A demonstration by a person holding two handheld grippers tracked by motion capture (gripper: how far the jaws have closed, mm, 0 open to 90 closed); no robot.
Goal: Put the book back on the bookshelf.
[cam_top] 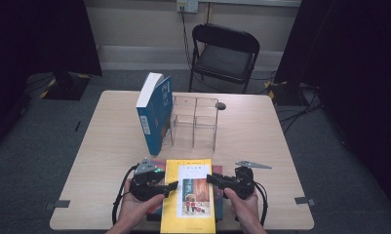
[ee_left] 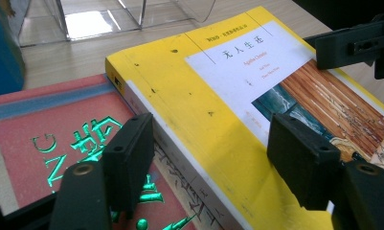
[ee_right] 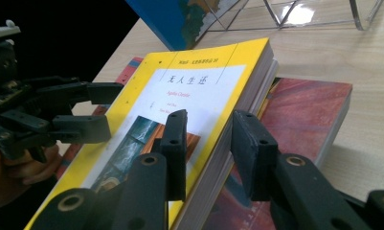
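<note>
High view: a yellow book (cam_top: 189, 195) lies on a red book (cam_top: 156, 165) at the table's (cam_top: 110, 141) near edge, left gripper (cam_top: 169, 186) and right gripper (cam_top: 210, 179) flanking it. Left gripper view: jaws open, straddling its spine edge. Right gripper view: jaws parted around its page edge, not pressing
</note>
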